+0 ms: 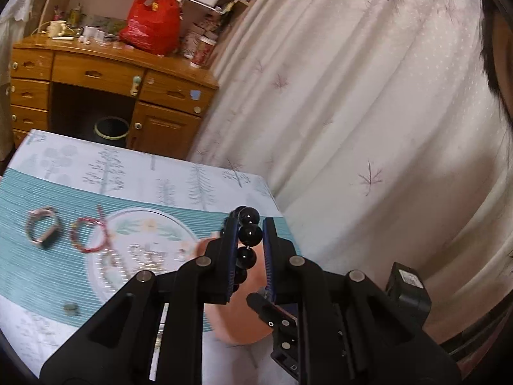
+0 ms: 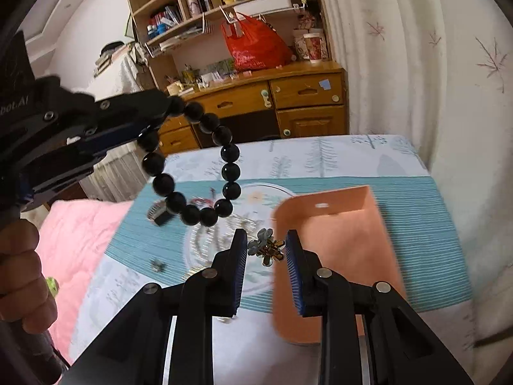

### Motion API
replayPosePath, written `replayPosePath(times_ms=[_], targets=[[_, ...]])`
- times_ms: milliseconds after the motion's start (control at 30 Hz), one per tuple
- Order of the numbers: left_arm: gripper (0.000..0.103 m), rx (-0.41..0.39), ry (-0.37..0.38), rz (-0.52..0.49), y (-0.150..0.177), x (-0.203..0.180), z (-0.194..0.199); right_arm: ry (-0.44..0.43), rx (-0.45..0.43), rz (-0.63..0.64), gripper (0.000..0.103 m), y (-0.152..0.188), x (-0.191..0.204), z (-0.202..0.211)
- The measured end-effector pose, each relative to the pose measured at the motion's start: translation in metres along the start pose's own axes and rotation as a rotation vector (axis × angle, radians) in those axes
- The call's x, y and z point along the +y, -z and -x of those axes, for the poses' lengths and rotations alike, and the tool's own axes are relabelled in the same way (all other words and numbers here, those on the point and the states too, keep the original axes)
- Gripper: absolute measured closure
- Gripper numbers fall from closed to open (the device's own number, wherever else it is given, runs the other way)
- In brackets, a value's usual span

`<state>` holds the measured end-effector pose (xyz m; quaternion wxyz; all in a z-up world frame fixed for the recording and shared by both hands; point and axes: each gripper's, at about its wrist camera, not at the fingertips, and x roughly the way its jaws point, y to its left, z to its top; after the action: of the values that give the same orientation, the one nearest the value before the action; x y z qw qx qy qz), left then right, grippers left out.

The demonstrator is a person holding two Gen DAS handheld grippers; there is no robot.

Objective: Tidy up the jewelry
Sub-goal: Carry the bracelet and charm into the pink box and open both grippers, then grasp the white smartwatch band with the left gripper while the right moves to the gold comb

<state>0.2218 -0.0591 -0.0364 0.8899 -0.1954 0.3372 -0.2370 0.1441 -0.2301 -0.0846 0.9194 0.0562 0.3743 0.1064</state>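
The left claw is clamped on a black bead bracelet, glossy round beads on a loop that hangs down from the fingers, raised above the tabletop with its long axis roughly vertical. The right claw stands apart, framing a gold-and-grey flower-shaped ornament just left of an orange tray. Farther off on the striped cloth lie a red braided bracelet and a pink banded bracelet, near each other beside a round plate.
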Motion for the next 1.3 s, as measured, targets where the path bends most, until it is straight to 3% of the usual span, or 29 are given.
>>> replayPosePath(times_ms=[167, 200, 233, 267, 300, 333, 367, 567, 800, 933, 1100, 1200, 1300], targets=[[0.09, 0.06, -0.026, -0.005, 0.023, -0.023, -0.046, 0.001, 0.023, -0.004, 0.075, -0.006, -0.059, 0.005], [0.09, 0.084, -0.05, 0.002, 0.027, -0.026, -0.056, -0.006, 0.034, -0.012, 0.057, -0.007, -0.071, 0.004], [0.086, 0.112, -0.094, 0.006, 0.033, -0.026, -0.064, -0.008, 0.052, -0.017, 0.023, -0.005, -0.075, 0.003], [0.071, 0.139, -0.142, 0.01, 0.037, -0.027, -0.071, -0.007, 0.09, -0.032, 0.012, -0.005, -0.09, -0.001], [0.059, 0.166, -0.194, 0.013, 0.04, -0.03, -0.079, -0.009, 0.097, -0.049, 0.01, -0.004, -0.101, 0.001], [0.042, 0.174, -0.225, 0.017, 0.042, -0.03, -0.084, -0.017, 0.088, -0.062, 0.01, -0.004, -0.109, 0.004], [0.04, 0.166, -0.24, 0.022, 0.044, -0.03, -0.085, -0.02, 0.078, -0.075, 0.01, -0.004, -0.121, 0.007], [0.036, 0.169, -0.313, 0.032, 0.047, -0.029, -0.091, -0.03, 0.082, -0.088, 0.01, -0.001, -0.155, 0.013], [0.035, 0.222, -0.374, 0.072, 0.045, 0.006, -0.084, -0.036, 0.108, -0.098, 0.01, 0.007, -0.174, 0.007], [0.035, 0.23, -0.384, 0.104, 0.052, 0.03, -0.075, -0.041, 0.135, -0.107, 0.01, 0.013, -0.158, -0.004], [0.035, 0.304, -0.561, 0.086, 0.059, 0.069, -0.067, -0.034, 0.161, -0.132, 0.01, 0.017, -0.116, -0.023], [0.035, 0.36, -0.615, 0.054, 0.06, 0.095, -0.059, 0.007, 0.147, -0.14, 0.008, 0.025, -0.085, -0.028], [0.035, 0.393, -0.663, 0.007, 0.059, 0.121, -0.048, 0.044, 0.137, -0.156, 0.008, 0.036, -0.031, -0.032]])
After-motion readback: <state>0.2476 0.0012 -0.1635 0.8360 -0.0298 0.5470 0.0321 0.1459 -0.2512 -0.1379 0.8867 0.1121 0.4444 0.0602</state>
